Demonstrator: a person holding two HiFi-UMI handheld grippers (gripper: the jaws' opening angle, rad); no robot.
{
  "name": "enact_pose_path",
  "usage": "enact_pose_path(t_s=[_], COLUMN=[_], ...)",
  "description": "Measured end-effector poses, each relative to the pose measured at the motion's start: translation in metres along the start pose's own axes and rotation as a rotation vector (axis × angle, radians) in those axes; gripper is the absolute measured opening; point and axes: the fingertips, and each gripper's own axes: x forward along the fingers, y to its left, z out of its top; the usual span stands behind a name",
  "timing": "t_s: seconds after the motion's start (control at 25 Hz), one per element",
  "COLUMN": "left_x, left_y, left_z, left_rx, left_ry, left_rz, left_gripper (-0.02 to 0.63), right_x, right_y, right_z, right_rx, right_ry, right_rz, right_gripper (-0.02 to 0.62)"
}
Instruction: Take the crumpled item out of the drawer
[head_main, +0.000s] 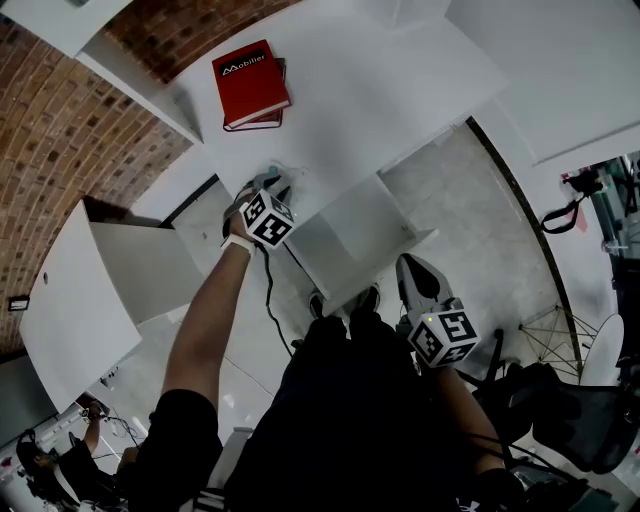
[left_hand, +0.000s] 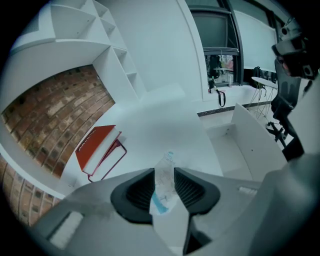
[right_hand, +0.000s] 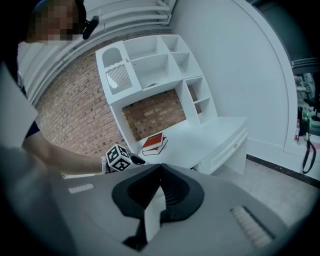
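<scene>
**Letting go on the desktop, clear of the drawer**

My left gripper (left_hand: 164, 171) has its fingers spread. The crumpled item (left_hand: 165, 189) stands in the gap between them, pale with a blue patch. I cannot tell whether it is a wrapper or crushed plastic. As I read it, the pads flank it rather than squeeze it.

It sits on the white desktop (left_hand: 165, 125) near the front edge, above the open drawer (head_main: 345, 240), so it is out of the drawer. The red book (left_hand: 95, 145) lies well apart, toward the back left corner.

My right gripper (right_hand: 160, 167) hangs back by my body with its fingers pressed together on nothing.

I judge the step in hand to be the release. To do it well I would keep the left fingers wide and draw them straight back along their own line. A ribbed pad could otherwise catch a fold and drag the item along. The front edge is close, so any nudge should go toward the back of the desktop, or the item could tip into the drawer below.
</scene>
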Motion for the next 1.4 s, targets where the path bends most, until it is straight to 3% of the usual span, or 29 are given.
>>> enact_pose_path(t_s=[0.32,0.72,0.92,1.12,1.4], left_x=[-0.050,-0.133,-0.178,-0.215,-0.268], left_y=[0.014,0.017,0.015,0.006,0.005], left_z=[0.016,0.039,0.059,0.075,0.095], left_rx=[-0.100,-0.148,-0.208,-0.201,-0.258], left_ry=[-0.114,-0.280,-0.384,-0.441,-0.554], left_rz=[0.083,0.189,0.218,0.261,0.325], left_gripper=[0.130,0.130,0.130,0.130,0.127], right_x=[0.006,0.011,0.014,0.020,0.019], right_y=[0.018,0.032,0.036,0.042,0.060], right_z=[0.001,0.017,0.035,0.051,0.097], right_rx=[-0.028,-0.063,-0.098,-0.117,-0.192], right_ry=[0.011,-0.018,-0.051,-0.049,-0.148], right_rz=[0.061,0.111,0.124,0.128,0.163], right_gripper=[0.003,0.003,0.003,0.003,0.003])
